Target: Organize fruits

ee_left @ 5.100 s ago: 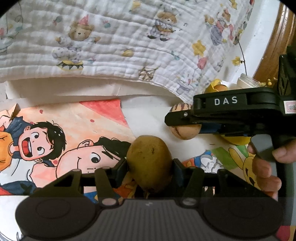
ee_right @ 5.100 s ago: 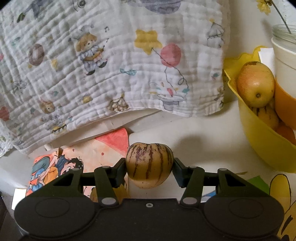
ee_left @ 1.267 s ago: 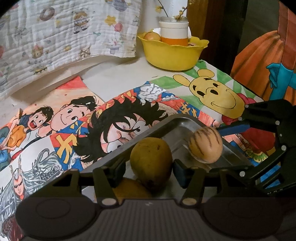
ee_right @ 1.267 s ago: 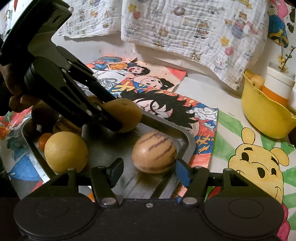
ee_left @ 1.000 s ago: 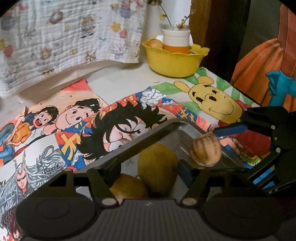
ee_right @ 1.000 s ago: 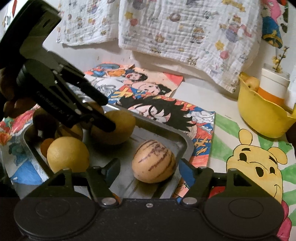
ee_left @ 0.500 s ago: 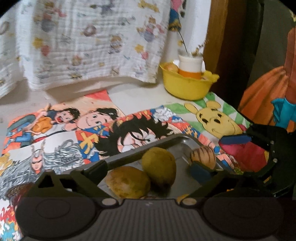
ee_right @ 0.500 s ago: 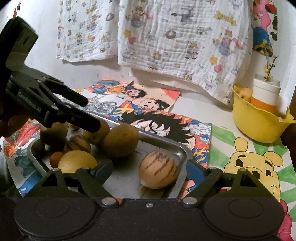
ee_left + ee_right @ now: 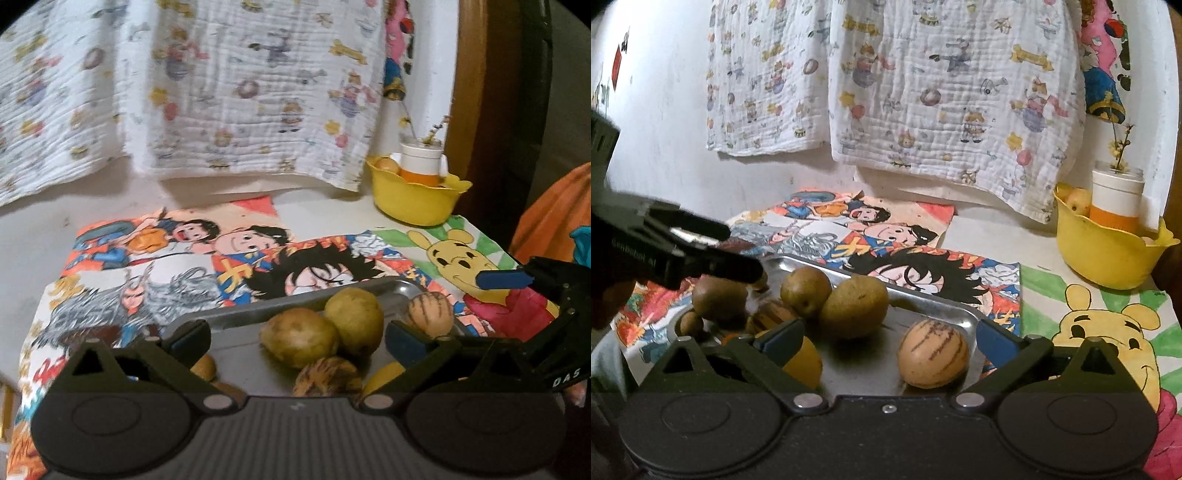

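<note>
Now both tools are released and empty: left tool, right tool. The striped melon lies at the steel tray's 4 o'clock corner; a nudge could roll it over the rim.

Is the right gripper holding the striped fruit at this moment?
No. The right gripper is open, and the striped fruit rests on the metal tray between its spread fingers.

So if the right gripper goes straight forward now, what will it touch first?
Probably the striped fruit lying on the metal tray, just ahead of the open right gripper and slightly toward its right finger. Depth is hard to judge, so it might pass above it.
</note>
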The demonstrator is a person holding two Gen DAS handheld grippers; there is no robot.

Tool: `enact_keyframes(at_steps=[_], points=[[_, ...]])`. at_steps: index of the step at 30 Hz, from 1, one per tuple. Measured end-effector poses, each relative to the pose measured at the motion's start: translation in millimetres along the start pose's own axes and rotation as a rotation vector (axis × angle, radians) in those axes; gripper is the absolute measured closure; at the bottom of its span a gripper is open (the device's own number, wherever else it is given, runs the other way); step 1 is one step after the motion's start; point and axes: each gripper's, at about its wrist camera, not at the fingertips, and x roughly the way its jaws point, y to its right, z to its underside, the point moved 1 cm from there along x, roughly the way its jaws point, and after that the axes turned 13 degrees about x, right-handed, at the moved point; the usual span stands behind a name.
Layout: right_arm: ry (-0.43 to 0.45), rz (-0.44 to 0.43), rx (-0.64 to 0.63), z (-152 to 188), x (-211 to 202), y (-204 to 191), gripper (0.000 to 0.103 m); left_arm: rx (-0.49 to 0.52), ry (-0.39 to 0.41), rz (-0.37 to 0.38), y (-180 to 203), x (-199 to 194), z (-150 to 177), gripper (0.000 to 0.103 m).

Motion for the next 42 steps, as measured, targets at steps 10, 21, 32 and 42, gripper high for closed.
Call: enact_keyframes(at_steps=[10, 21, 32, 42], points=[[0.060, -0.002, 0.032, 6, -21, -15, 0.001, -0.073, 0.052, -0.090, -5, -36, 26, 0.000], [0.128, 0.018, -0.007, 29, -47, -38, 0.001, -0.138, 0.088, -0.155, 0, -70, 59, 0.000], [0.176, 0.070, 0.045, 48, -72, -47, 0.001, -0.132, 0.103, -0.182, 13, -88, 87, 0.000], [0.182, 0.106, 0.111, 67, -85, -47, 0.001, -0.160, 0.083, -0.186, 23, -95, 108, 0.000]])
